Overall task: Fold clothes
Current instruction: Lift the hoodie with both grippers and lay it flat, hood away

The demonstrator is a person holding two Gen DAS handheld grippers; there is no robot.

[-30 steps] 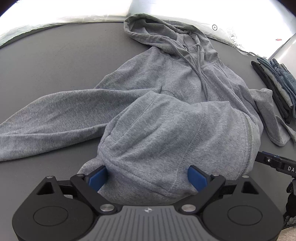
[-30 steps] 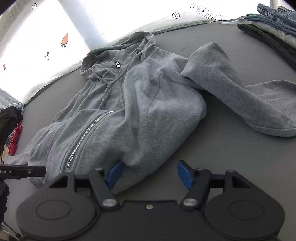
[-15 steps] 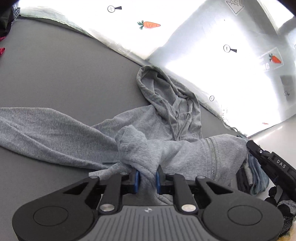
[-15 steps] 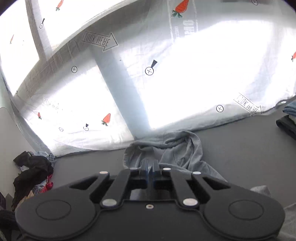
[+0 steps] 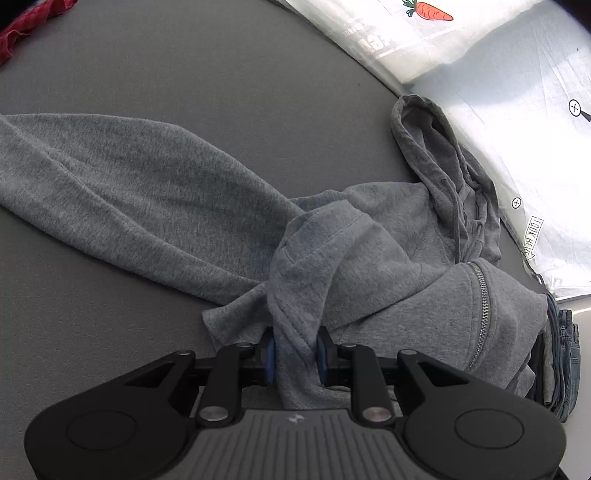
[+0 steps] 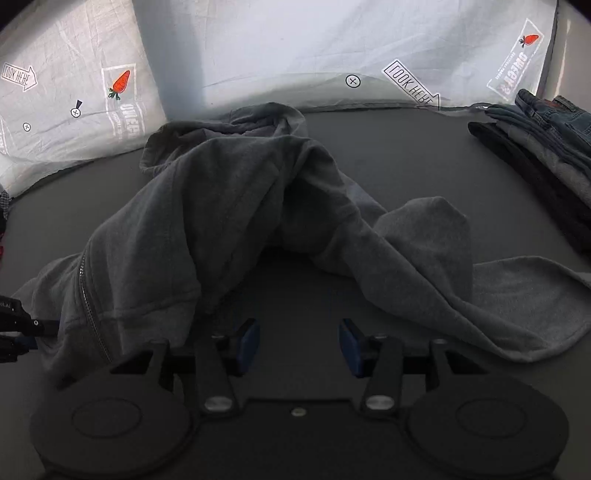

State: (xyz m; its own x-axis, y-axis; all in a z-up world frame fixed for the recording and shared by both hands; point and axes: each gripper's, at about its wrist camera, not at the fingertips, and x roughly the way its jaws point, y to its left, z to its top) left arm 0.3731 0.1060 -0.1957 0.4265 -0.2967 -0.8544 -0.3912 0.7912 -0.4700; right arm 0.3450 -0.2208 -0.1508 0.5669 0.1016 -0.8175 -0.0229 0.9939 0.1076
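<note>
While my left gripper [image 5: 295, 356] is easing its fingers around the grey hoodie [image 5: 369, 258] bunched on the desk [image 5: 184, 74], my empty right gripper [image 6: 299, 341] is spreading; I should regrasp the hem evenly.

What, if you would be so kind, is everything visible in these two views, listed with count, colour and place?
grey zip-up cotton hoodie: one, grey, crumpled mid-surface, one sleeve stretched out leftward in the left wrist view
dark grey flat work surface: one, dark grey, under everything
stack of folded denim and dark garments: one stack, blue, grey and black, right edge in the right wrist view
red cloth: one, red, upper left corner in the left wrist view
white printed backdrop sheet: one, white with carrot prints, behind the surface
left tool: one, black with blue pads, hoodie fabric bunched between them, jaws opening
right tool: one, black with blue pads, nothing between them, jaws opening
</note>
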